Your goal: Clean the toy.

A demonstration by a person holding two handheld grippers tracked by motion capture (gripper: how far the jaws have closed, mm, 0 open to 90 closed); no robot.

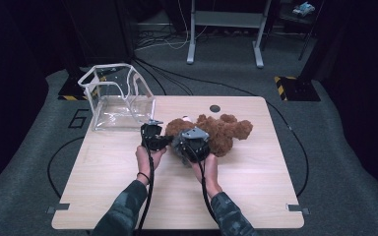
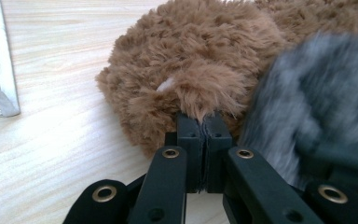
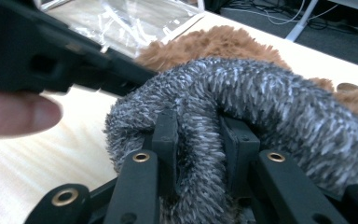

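Observation:
A brown plush toy [image 1: 225, 131] lies on the wooden table [image 1: 256, 187], right of centre. A grey furry piece [image 1: 178, 148] lies against its near left end. My left gripper [image 1: 164, 139] comes at the toy from the left. Its jaws are pressed together on a tuft of the brown fur [image 2: 191, 60], pinched at the left gripper's tips [image 2: 204, 122]. My right gripper [image 1: 190, 143] is shut on a thick fold of the grey furry piece [image 3: 270, 93], which bulges between the right gripper's pads [image 3: 198, 128]. Brown fur [image 3: 205, 39] shows behind the grey.
A clear plastic box with a white rim [image 1: 115, 98] stands at the table's back left, close to the left gripper. Its edge [image 2: 0, 60] lies left of the toy. A dark round hole [image 1: 215, 108] sits near the far edge. Cables and a metal stand [image 1: 224, 29] are on the floor beyond.

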